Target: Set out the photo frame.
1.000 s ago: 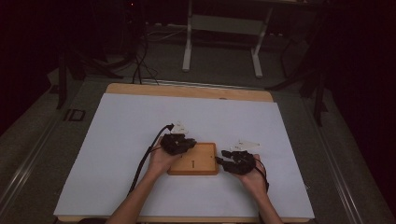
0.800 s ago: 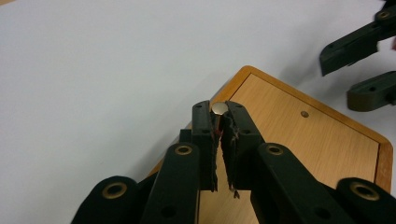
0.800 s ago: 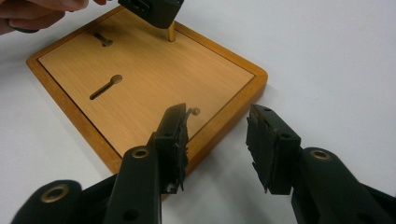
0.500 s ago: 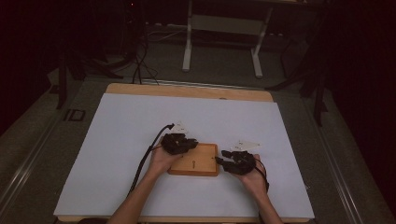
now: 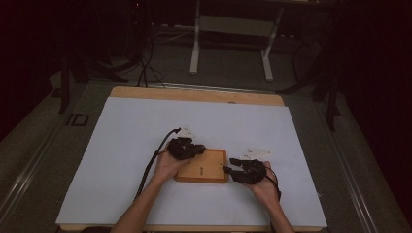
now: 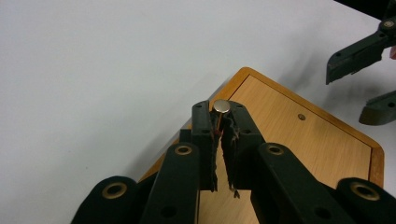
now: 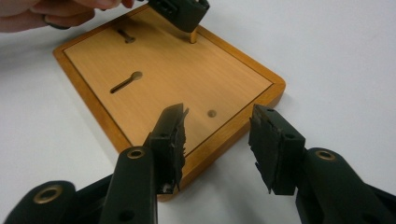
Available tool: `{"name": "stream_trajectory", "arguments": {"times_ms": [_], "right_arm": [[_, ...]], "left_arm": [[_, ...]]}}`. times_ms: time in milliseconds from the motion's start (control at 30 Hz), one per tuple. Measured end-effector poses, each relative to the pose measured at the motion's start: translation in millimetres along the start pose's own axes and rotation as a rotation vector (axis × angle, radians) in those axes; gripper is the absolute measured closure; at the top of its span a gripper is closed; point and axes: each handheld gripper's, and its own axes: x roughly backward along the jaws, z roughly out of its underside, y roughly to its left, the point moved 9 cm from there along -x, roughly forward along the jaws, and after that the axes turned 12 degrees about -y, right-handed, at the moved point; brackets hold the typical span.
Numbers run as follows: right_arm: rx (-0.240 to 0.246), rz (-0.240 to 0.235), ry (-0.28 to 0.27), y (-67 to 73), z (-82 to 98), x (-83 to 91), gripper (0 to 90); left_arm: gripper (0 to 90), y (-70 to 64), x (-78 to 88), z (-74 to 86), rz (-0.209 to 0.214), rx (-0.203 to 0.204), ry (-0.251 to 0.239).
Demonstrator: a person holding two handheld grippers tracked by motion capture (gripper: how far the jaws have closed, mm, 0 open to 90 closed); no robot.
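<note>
Your left gripper is squeezed tight on a small metal peg. Its round shiny top pokes out just above the black tips. The jaws have just closed a little more, with the peg between them. In the right gripper view you can see the bottom of the peg coming down at the far corner of the wooden board.

The board lies flat on the white table, between your two hands. It has a raised rim, two slots shaped like keyholes, and a small round hole near your right gripper.

That gripper's jaws have just opened a bit more. They stand half wide with nothing in them, one on each side of the near edge of the board but not pinching it.

So the picking-up part looks done: you have the peg. What seems left is to put it in its spot. I cannot tell if the tip is in a hole or just resting on the wood. After that, let go.
</note>
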Motion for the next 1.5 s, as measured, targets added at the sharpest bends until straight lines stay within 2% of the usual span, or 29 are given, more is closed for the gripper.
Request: {"name": "stream_trajectory", "arguments": {"times_ms": [200, 467, 633, 733, 833, 867, 1033, 1167, 1233, 1300, 1333, 1467, 1500], "right_arm": [[0.001, -0.019, -0.007, 4.5, 2.6, 4.0, 54.0], [0.013, -0.061, -0.012, 10.6, 4.9, 7.7, 52.3], [0.026, -0.091, 0.003, 15.1, 10.2, 10.5, 47.3], [0.05, -0.117, 0.015, 19.3, 12.0, 10.7, 40.2], [0.071, -0.111, 0.016, 20.1, 11.8, 10.4, 35.6], [0.085, -0.104, 0.019, 20.5, 12.5, 8.8, 30.3], [0.112, -0.088, 0.046, 20.3, 17.3, 4.4, 23.8], [0.136, -0.055, 0.075, 15.5, 24.5, -3.3, 22.4], [0.138, -0.053, 0.087, 14.7, 27.8, -7.1, 20.6], [0.165, -0.035, 0.094, 14.4, 29.2, -10.1, 21.5], [0.182, -0.02, 0.097, 14.1, 29.4, -11.5, 21.9], [0.198, -0.008, 0.091, 16.6, 29.0, -17.2, 24.9], [0.203, 0.008, 0.09, 17.2, 28.2, -18.5, 24.4]], "left_arm": [[83.9, 1.1, -0.3, -0.4, 0.011, 0.012, 0.009], [84.1, 4.5, -2.2, -1.3, 0.037, 0.064, -0.003], [84.4, 5.8, -3.0, -2.0, 0.04, 0.078, 0.004], [84.5, 6.6, -3.5, -2.6, 0.047, 0.088, 0.01], [84.5, 7.4, -3.9, -2.9, 0.05, 0.098, 0.011], [84.6, 7.6, -4.2, -3.0, 0.05, 0.104, 0.01], [84.6, 9.1, -5.3, -3.6, 0.059, 0.137, 0.007], [84.7, 10.0, -5.2, -3.7, 0.065, 0.138, 0.017], [84.6, 10.2, -5.3, -3.8, 0.065, 0.138, 0.021], [84.6, 10.4, -5.7, -4.2, 0.067, 0.15, 0.023], [84.6, 10.6, -5.7, -4.3, 0.069, 0.151, 0.026], [84.6, 10.9, -6.0, -5.0, 0.071, 0.15, 0.041], [84.6, 11.0, -6.2, -5.3, 0.07, 0.151, 0.041]]}}
